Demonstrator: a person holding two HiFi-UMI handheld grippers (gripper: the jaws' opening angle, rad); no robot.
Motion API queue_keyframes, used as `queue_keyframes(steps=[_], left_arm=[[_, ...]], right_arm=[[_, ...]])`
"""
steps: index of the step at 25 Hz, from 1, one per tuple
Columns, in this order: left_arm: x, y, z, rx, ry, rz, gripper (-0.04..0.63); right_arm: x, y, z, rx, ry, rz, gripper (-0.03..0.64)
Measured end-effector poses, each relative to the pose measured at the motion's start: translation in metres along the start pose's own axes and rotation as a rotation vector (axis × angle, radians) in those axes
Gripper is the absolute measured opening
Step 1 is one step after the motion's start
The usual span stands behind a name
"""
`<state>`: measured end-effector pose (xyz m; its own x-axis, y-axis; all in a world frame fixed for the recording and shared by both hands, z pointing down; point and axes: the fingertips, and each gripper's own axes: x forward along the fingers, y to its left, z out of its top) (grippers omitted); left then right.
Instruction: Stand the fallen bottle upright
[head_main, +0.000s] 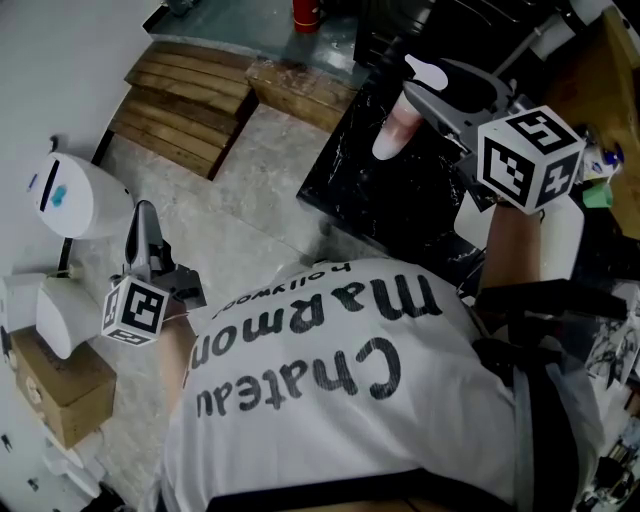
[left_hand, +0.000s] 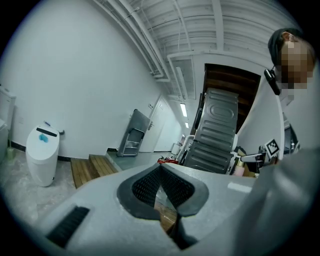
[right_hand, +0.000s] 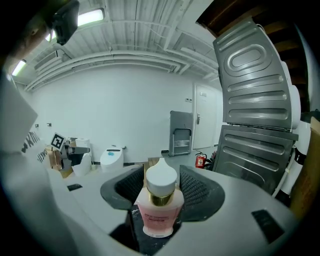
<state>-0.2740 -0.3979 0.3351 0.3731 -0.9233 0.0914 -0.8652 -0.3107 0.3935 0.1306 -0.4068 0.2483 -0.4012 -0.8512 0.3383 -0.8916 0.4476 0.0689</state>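
R gripper (right_hand: 162, 172) is spread wide: we see the bottle (right_hand: 159, 212) standing upright betw. its pads (right_hand: 197, 187), w/ slim gaps each side, so released, not squeezed. L gripper (left_hand: 161, 167) is clenched tip to tip w/ nothing in it, low at 8 o'clock in head view. Bottle sits on the black marble table (head_main: 370, 190) at 1 o'clock: pink liquid inside, white cap, gold collar; label print too small to read. Shirt (head_main: 330, 400) reads "Chateau Marmon", small "hollywood" alongside.
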Motion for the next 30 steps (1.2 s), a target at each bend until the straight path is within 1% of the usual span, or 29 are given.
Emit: queue_keyframes(steps=[3, 7, 10, 14, 18, 20, 22, 25, 26, 27, 28, 30], left_arm=[[0.006, -0.001, 0.005, 0.0, -0.005, -0.015, 0.015], [0.017, -0.004, 0.01, 0.008, -0.01, -0.044, 0.015], [0.026, -0.007, 0.011, 0.019, -0.01, -0.071, 0.015], [0.036, -0.009, 0.015, 0.04, -0.007, -0.106, 0.015], [0.029, 0.004, 0.034, 0.046, 0.016, -0.157, 0.015], [0.021, 0.012, 0.042, 0.059, 0.025, -0.175, 0.015], [0.017, 0.018, 0.046, 0.062, 0.024, -0.193, 0.015], [0.016, 0.019, 0.043, 0.052, 0.041, -0.242, 0.015], [0.015, 0.018, 0.041, 0.05, 0.051, -0.263, 0.015], [0.014, 0.017, 0.039, 0.048, 0.06, -0.282, 0.015], [0.013, 0.017, 0.037, 0.044, 0.067, -0.301, 0.015], [0.012, 0.018, 0.034, 0.034, 0.078, -0.335, 0.015]], right_arm=[[-0.003, -0.004, 0.002, 0.022, -0.018, -0.022, 0.219], [-0.007, -0.012, 0.0, 0.099, -0.066, -0.036, 0.249], [-0.012, -0.023, -0.005, 0.167, -0.127, -0.068, 0.25], [-0.021, -0.032, -0.006, 0.22, -0.241, -0.113, 0.253], [-0.044, -0.015, 0.017, 0.297, -0.393, -0.152, 0.253], [-0.059, -0.002, 0.028, 0.355, -0.492, -0.152, 0.253], [-0.074, 0.008, 0.034, 0.389, -0.579, -0.156, 0.253], [-0.095, 0.019, 0.035, 0.394, -0.639, -0.221, 0.251], [-0.102, 0.025, 0.035, 0.392, -0.654, -0.245, 0.231], [-0.108, 0.031, 0.036, 0.391, -0.671, -0.263, 0.195], [-0.113, 0.039, 0.038, 0.393, -0.687, -0.275, 0.179], [-0.122, 0.054, 0.039, 0.406, -0.714, -0.297, 0.175]])
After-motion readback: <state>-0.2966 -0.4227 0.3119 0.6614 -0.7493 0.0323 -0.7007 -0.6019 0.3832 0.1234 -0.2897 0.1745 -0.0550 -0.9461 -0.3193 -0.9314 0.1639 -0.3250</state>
